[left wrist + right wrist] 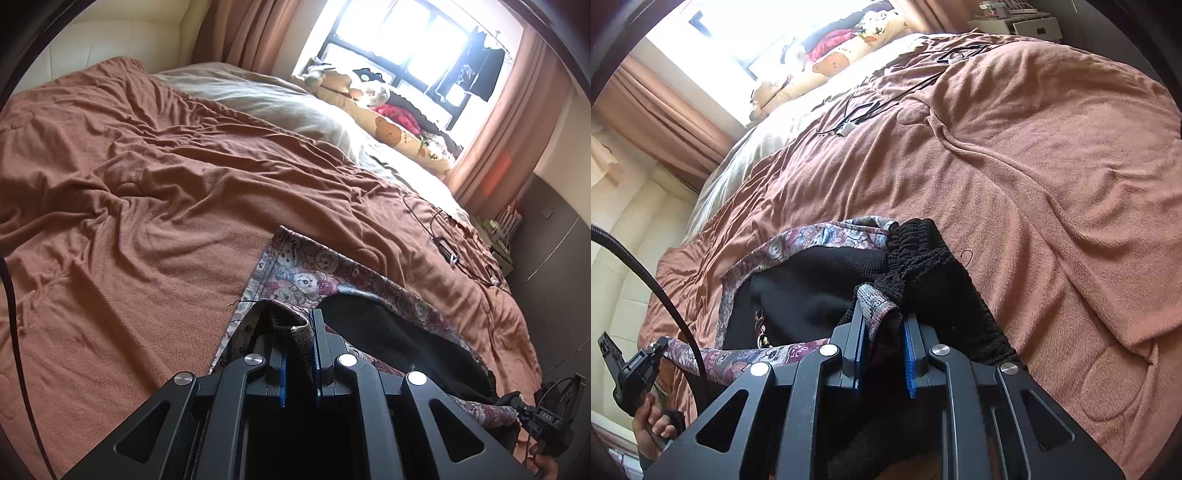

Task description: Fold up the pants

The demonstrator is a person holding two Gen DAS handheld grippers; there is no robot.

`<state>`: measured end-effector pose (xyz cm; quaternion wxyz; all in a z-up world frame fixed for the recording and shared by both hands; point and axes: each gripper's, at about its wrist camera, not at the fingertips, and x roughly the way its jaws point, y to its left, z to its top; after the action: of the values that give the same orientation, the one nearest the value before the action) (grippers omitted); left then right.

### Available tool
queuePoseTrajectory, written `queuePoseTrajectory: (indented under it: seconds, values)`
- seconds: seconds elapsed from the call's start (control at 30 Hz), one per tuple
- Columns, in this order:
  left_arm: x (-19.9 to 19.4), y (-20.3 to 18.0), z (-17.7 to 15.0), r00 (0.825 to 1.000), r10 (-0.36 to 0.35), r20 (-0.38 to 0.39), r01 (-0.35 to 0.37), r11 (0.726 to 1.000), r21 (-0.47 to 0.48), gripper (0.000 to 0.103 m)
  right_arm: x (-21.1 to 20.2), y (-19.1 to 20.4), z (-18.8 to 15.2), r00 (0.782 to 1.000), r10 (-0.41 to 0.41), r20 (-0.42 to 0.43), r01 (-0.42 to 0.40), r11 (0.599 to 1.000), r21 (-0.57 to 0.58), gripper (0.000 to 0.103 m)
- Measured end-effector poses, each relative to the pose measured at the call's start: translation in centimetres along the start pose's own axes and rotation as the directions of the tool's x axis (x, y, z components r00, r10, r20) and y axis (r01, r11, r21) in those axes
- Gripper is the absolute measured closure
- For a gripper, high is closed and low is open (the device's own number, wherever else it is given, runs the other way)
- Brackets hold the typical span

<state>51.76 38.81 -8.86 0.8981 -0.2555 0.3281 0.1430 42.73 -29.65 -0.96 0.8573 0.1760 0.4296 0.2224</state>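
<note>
The pants (pixel 317 280) have a bear print outside and a black fleece lining (pixel 391 332). They lie on a brown blanket (pixel 147 184) on the bed. My left gripper (pixel 299 325) is shut on a bunched edge of the pants and holds it lifted. My right gripper (pixel 884 314) is shut on another printed edge of the pants (pixel 812 236), beside the black elastic waistband (pixel 916 236). The fabric between the grippers hangs open and shows the black lining (pixel 798 288). The right gripper also shows at the left wrist view's lower right (pixel 524 406), and the left gripper at the right wrist view's lower left (pixel 661 347).
Black cables with small white plugs (pixel 447 251) lie on the blanket near the far side, and also show in the right wrist view (pixel 871 110). Plush toys and clothes (pixel 380 107) pile under the window. A cream padded headboard (pixel 620 258) stands behind the bed. A white nightstand (pixel 1015 24) stands beyond it.
</note>
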Motion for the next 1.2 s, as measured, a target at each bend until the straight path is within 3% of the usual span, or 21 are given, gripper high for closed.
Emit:
queuePoseTrajectory:
  seconds: [0.33,0.4,0.43,0.5,0.57,0.63,0.73,0.9,1.03,1.2]
  values:
    - [7.1,0.1,2.1,0.992,0.087,-0.089,-0.085,0.996,0.025,0.092,3.6,0.9,2.3,0.999,-0.029,-0.027,0.029,1.000,-0.012,0.085]
    - [8.1,-0.1,2.7,0.988,0.101,-0.119,-0.096,0.994,0.042,0.088,3.9,1.1,2.9,0.999,-0.015,-0.033,0.015,1.000,-0.008,0.073]
    - [8.4,-0.2,2.9,0.986,0.106,-0.128,-0.100,0.993,0.055,0.081,3.8,1.2,3.1,0.999,0.008,-0.034,-0.008,1.000,-0.005,0.067]
    - [8.0,-0.4,3.3,0.986,0.121,-0.113,-0.112,0.990,0.083,0.060,3.1,1.4,3.3,0.999,0.037,-0.018,-0.037,0.999,-0.014,0.038]
    - [7.2,-0.4,3.6,0.988,0.132,-0.076,-0.124,0.986,0.111,0.034,2.0,1.7,3.3,0.999,0.044,0.014,-0.043,0.998,-0.043,0.030]
    - [6.7,-0.3,3.9,0.987,0.146,-0.059,-0.136,0.980,0.147,0.032,1.4,2.2,3.2,0.998,0.053,0.020,-0.051,0.995,-0.086,0.030]
    - [6.9,-0.3,3.7,0.981,0.172,-0.092,-0.147,0.962,0.230,0.032,0.6,2.8,3.0,1.000,0.011,0.024,-0.007,0.985,-0.174,0.030]
    - [8.0,-0.8,2.2,0.962,0.234,-0.141,-0.158,0.898,0.410,0.032,-0.5,3.2,2.5,0.992,-0.119,0.030,0.122,0.940,-0.317,0.030]
    - [9.1,-0.6,1.2,0.944,0.251,-0.213,-0.134,0.883,0.449,0.032,-0.1,2.6,2.5,0.986,-0.166,-0.006,0.153,0.919,-0.364,0.030]
    - [10.7,-1.0,0.2,0.924,0.291,-0.247,-0.127,0.843,0.522,0.032,1.3,2.2,2.8,0.980,-0.193,-0.053,0.157,0.906,-0.392,0.030]
